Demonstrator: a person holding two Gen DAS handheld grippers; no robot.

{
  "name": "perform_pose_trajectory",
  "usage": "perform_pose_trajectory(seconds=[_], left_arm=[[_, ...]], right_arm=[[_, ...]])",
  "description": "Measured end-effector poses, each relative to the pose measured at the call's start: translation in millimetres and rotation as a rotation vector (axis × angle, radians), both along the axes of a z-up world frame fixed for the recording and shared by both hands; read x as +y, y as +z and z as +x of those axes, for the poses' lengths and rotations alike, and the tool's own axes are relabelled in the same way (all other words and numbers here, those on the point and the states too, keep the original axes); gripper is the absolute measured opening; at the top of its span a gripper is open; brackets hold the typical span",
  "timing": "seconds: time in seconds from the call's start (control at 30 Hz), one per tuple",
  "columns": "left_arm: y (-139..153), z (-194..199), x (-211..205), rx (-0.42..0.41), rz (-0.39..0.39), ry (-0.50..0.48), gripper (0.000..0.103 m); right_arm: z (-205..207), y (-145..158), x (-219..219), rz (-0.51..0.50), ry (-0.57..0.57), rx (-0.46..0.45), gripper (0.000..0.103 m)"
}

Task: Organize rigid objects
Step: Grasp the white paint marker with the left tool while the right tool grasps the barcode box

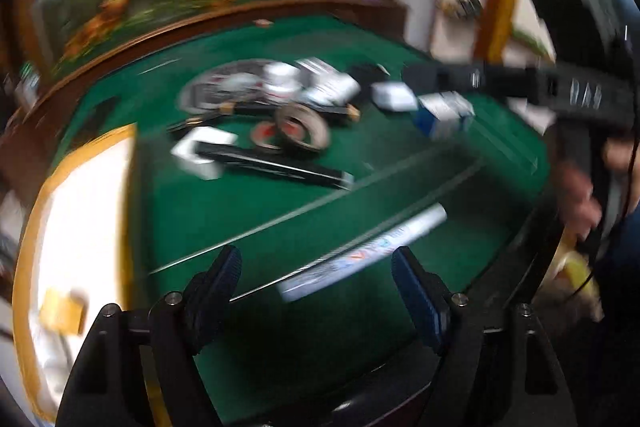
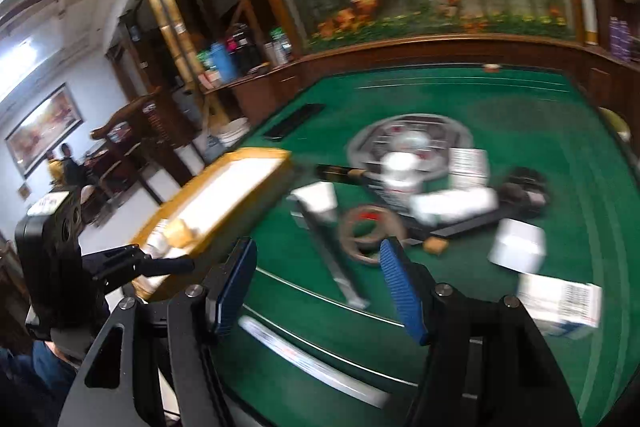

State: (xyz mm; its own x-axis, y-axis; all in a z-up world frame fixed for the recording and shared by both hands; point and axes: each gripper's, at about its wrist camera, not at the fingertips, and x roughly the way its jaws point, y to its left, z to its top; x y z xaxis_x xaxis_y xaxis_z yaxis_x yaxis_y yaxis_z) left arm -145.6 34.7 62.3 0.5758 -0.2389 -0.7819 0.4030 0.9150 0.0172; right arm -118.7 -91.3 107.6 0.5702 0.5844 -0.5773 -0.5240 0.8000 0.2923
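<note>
On the green felt table lies a blurred pile: a tape roll, a white jar, a long black bar, white boxes and a blue-and-white box. A long white printed tube lies alone nearer me. My left gripper hangs open above the felt, the tube showing beyond its fingers, untouched. In the right wrist view my right gripper is open and empty above the tube, with the tape roll just past its fingertips. A yellow-rimmed white tray stands to the left.
The tray holds a small tan box and other small items. A round grey disc is set in the table's centre. A wooden rail borders the far side, with a chair and shelves beyond. A hand grips the right tool.
</note>
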Motion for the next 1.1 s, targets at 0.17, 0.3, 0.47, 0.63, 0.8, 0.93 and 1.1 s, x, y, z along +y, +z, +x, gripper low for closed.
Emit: perform_pose_trajectory(seconds=[0.17,0.3,0.47,0.63,0.8,0.93,1.1], left_arm=[[-22.4,16.2,-36.5,0.058,0.125,-0.11,0.081],[-28.0,27.5,-49.2,0.079,0.123,-0.128,0.063],[-27.4,21.1,-54.1,0.071,0.129,-0.133,0.026],[-27.6,26.0,-37.5,0.101,0.092,-0.051,0.022],[-27.3,25.5,-23.8,0.122,0.062,-0.009,0.02],[-28.2,24.8,-25.2,0.12,0.063,-0.016,0.02],[-28.7,30.4,-30.7,0.115,0.078,-0.011,0.02]], right_arm=[[5.7,-13.1,-54.9,-0.05,-0.104,0.019,0.063],[20.5,-20.8,-91.8,-0.092,-0.175,0.048,0.063],[57.2,-31.5,-131.5,-0.12,-0.249,0.091,0.063],[82.8,-54.2,-141.2,-0.09,-0.182,0.175,0.064],[56.3,-59.4,-110.7,-0.101,0.023,0.235,0.064],[21.4,-57.4,-80.6,-0.176,0.157,0.206,0.064],[13.7,-51.0,-60.7,-0.297,0.089,0.134,0.064]])
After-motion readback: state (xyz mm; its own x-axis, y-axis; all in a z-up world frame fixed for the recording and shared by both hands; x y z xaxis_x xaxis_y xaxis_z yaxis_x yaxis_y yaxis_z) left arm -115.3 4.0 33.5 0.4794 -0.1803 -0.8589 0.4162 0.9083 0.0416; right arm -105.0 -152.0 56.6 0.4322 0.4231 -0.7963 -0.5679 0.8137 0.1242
